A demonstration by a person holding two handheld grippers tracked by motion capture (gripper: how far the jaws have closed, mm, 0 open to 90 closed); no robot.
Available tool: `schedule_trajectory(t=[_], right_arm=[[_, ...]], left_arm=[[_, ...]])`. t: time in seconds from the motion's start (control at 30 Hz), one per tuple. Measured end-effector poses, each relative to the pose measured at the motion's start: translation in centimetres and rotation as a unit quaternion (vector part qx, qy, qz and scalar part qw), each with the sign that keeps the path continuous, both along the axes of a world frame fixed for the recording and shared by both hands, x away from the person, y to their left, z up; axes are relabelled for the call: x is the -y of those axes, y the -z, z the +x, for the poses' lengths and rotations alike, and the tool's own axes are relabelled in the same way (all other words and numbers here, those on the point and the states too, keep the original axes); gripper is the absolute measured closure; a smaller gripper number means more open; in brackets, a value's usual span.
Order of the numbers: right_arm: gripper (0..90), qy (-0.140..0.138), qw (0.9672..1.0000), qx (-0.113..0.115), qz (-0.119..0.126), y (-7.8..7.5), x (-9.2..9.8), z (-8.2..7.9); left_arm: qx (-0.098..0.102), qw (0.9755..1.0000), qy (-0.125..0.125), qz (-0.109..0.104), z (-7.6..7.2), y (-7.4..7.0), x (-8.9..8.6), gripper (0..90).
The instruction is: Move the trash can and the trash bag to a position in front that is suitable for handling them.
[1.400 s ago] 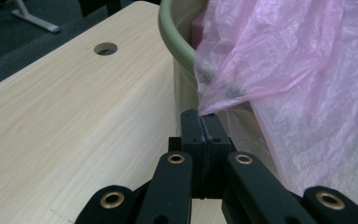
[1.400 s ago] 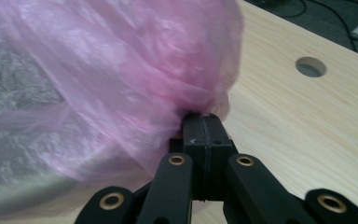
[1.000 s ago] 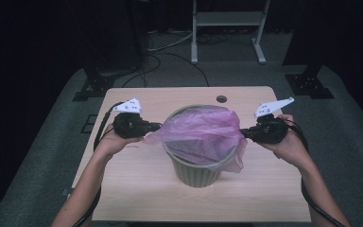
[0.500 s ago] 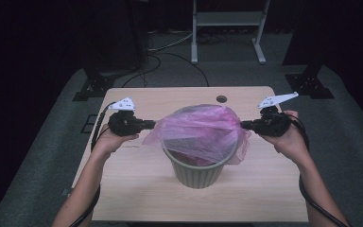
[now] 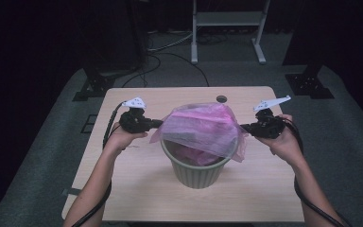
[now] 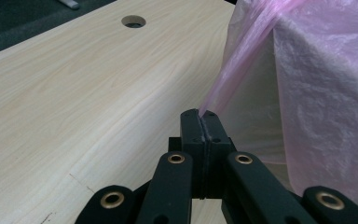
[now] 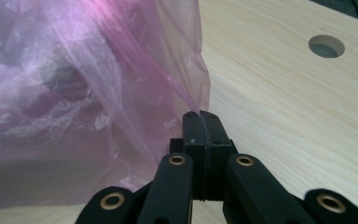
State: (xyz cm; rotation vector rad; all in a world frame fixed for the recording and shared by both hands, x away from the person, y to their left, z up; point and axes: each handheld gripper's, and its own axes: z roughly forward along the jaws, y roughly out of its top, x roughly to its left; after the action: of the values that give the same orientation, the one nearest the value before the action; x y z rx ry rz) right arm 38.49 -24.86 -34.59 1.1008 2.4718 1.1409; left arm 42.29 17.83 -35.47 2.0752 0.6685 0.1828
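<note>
A thin pink plastic bag [image 5: 201, 127] is stretched over the mouth of a pale green bin [image 5: 197, 171] standing mid-table. My left gripper [image 5: 157, 124] is shut on the bag's left edge, and in the left gripper view the film [image 6: 307, 93] runs up from the pressed-together jaws of that gripper [image 6: 199, 116]. My right gripper [image 5: 244, 127] is shut on the bag's right edge; in the right gripper view the bag [image 7: 74, 93] fans out leftward from that gripper [image 7: 200, 115]. Part of the bag hangs down inside the bin.
The light wood table [image 5: 132, 189] has a round cable hole [image 5: 221, 99] near its far edge. Beyond it, on dark carpet, stand a white shelf frame [image 5: 227, 28], cables and black stand feet [image 5: 92, 87]. Cables trail from both grippers along the person's forearms.
Both grippers have sunk a little and drawn the bag's edges outward and down, so the bag sits lower over the bin's rim than before.
</note>
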Motion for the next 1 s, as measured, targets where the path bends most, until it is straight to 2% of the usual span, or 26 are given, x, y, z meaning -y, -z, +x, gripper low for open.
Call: schedule_trajectory(t=[0.4, 0.63, 0.83, 1.0], right_arm=[[90.0, -0.004, 0.9995, -0.015, -0.026, 1.1, -0.9, 0.4], [90.0, -0.003, 0.9996, -0.021, -0.018, 1.5, -0.7, 0.5], [90.0, -0.001, 0.9996, -0.026, -0.01, 1.8, -0.5, 0.6], [90.0, 0.002, 0.9996, -0.024, -0.016, 1.8, -0.6, 0.7]], left_arm=[[-0.013, 0.9998, -0.011, 0.009, 0.8, 0.6, 0.8, 90.0], [-0.014, 0.9997, -0.017, 0.007, 0.9, 0.8, 0.9, 90.0], [-0.011, 0.9995, -0.023, 0.017, 1.1, 1.0, 1.3, 90.0], [-0.015, 0.9993, -0.025, 0.021, 1.4, 1.3, 1.6, 90.0]])
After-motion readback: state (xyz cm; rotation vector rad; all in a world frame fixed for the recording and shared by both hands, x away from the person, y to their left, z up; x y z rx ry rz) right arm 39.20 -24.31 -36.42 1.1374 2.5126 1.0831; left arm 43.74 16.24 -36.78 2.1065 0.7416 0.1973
